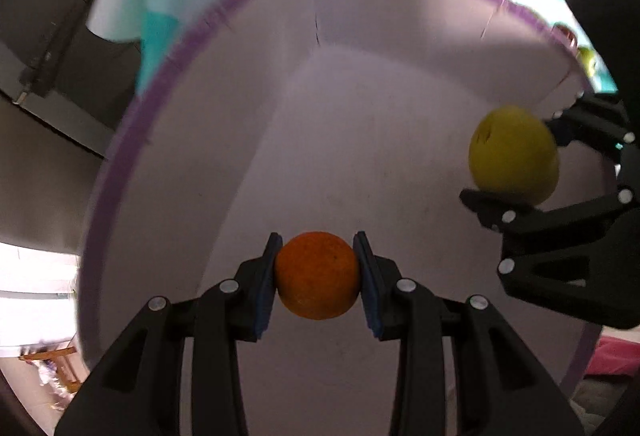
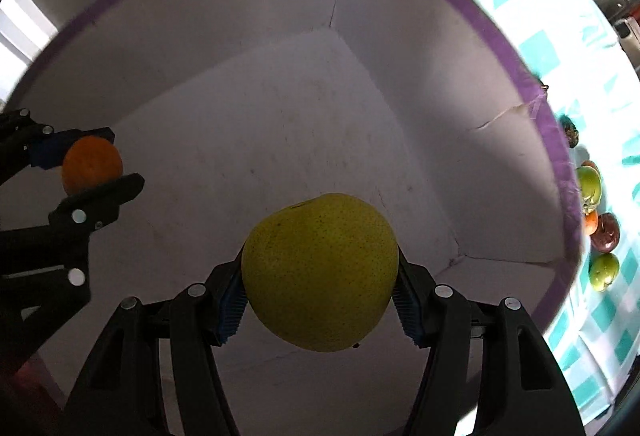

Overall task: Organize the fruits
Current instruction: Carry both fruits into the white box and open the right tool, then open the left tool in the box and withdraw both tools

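Left wrist view: my left gripper (image 1: 318,276) clamps the orange (image 1: 318,275), right gripper (image 2: 320,286) grips the pear (image 2: 320,272), both above the box (image 2: 280,140) floor beyond the jaws; I'd lower before releasing, fruits apart

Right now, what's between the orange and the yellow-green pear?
Nothing: only bare white box floor separates the orange from the pear, seen in the right wrist view.

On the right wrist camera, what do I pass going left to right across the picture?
Left gripper shut on the orange → right gripper shut on the yellow-green pear over the box → the box's purple rim → loose fruits on the checkered cloth.
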A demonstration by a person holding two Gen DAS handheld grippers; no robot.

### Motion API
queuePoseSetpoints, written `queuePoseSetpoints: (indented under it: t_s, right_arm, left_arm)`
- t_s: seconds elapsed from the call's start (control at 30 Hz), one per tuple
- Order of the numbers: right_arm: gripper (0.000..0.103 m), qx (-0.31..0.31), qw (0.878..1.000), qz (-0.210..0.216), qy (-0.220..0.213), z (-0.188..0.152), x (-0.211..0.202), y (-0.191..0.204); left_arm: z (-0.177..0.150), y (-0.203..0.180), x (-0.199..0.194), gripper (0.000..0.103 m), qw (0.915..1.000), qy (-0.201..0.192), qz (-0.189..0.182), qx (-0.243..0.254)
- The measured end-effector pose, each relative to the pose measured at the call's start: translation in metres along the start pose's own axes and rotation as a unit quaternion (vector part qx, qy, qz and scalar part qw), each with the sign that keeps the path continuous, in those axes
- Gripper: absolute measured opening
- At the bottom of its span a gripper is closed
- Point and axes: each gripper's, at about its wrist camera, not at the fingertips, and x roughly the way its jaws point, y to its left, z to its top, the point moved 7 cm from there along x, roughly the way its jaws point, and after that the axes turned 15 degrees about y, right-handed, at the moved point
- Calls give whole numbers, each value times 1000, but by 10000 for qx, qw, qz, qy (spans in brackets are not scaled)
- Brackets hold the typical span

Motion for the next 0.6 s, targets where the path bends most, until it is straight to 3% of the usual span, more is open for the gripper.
queuePoseSetpoints:
  t_s: [0.23,0.37,0.47,0.6]
  right_arm:
    - [60,-178,9993,5,334,-2,12,15]
    - [62,13,9991,116,413,-2,11,14]
    - [72,90,9993,171,329,-2,5,15]
    - [74,104,9996,181,201,-6,-4,22]
  left_arm:
    - [-2,-1,18,40,9980,610,-93,142]
    - [0,4,14,66,9980,619,-97,117]
    - [-4,6,9,73,9984,561,-64,-20]
    - [-5,14,3,78,9986,476,-63,-205]
